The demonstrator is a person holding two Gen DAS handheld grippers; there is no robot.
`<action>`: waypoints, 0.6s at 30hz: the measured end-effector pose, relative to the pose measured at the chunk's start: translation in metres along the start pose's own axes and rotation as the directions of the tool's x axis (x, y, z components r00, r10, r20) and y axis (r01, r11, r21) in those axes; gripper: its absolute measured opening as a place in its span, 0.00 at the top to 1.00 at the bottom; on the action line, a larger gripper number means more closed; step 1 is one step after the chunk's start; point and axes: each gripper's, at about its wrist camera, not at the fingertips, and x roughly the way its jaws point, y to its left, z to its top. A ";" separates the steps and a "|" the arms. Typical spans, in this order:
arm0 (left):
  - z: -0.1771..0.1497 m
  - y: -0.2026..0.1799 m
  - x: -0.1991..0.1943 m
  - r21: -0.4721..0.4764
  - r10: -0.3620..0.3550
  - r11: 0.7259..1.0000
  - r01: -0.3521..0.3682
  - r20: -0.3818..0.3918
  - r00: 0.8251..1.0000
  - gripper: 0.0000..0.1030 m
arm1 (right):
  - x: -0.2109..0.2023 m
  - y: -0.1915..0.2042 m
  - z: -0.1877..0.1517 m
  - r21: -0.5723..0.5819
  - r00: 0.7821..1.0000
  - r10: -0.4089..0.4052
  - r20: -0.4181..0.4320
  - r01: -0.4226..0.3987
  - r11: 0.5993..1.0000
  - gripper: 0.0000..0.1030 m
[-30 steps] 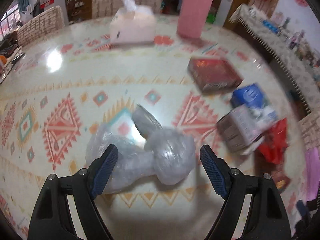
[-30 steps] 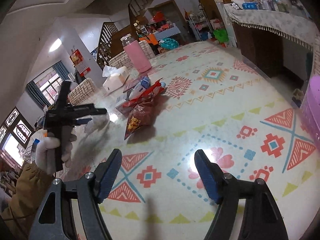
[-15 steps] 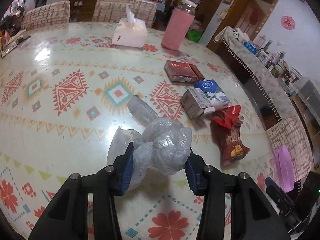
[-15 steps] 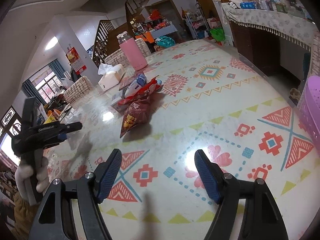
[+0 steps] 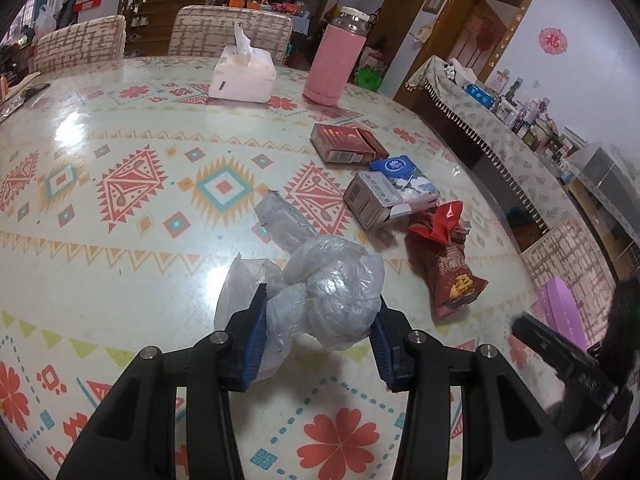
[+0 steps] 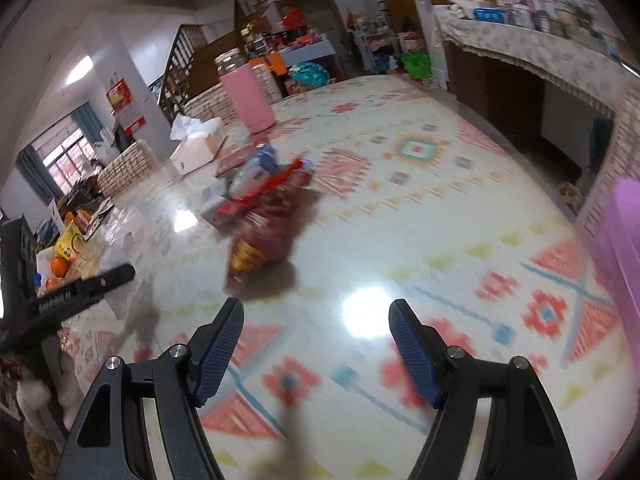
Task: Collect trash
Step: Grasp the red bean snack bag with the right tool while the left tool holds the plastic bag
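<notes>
Since a second ago, the left hand-held gripper has closed around the knotted clear plastic bag, which was lying loose on the worktop between wide-spread jaws, and the view has pulled back so more of the far edge is showing. Now the blue pads are pressing on both sides of the bag's crumpled bulb, and its loose tail is sticking out toward the middle of the worktop.

The right hand-held gripper is standing wide open with nothing between its fingers, pointing down at a bare, glossy stretch of the patterned cloth; its picture is blurring with motion.

Just beyond the bag, toward the worktop's right edge, a dark red snack packet is lying flat. Behind it, a grey-and-white carton is touching a blue tissue pack, and a red box is sitting further back. Near the far edge, a white tissue box and a pink bottle are standing side by side. A lilac bin is showing past the right edge.
</notes>
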 end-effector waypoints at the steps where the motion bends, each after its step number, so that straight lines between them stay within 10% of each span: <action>1: 0.000 0.000 -0.001 -0.003 -0.001 1.000 0.001 0.005 1.000 0.57 | 0.007 0.006 0.005 -0.011 1.000 -0.004 -0.006 0.004 1.000 0.23; 13: 0.001 0.003 0.002 -0.012 -0.033 0.999 0.033 -0.015 0.999 0.57 | 0.088 0.049 0.038 -0.114 0.978 -0.182 -0.106 0.170 0.979 0.24; 15: 0.002 0.004 0.001 -0.013 -0.038 0.999 0.038 -0.011 0.999 0.57 | 0.088 0.051 0.038 -0.137 0.977 -0.187 -0.100 0.172 0.975 0.49; 18: 0.001 0.004 0.000 -0.015 -0.039 0.999 0.039 -0.009 0.999 0.57 | 0.080 0.055 0.036 -0.163 0.977 -0.192 -0.093 0.175 0.971 0.57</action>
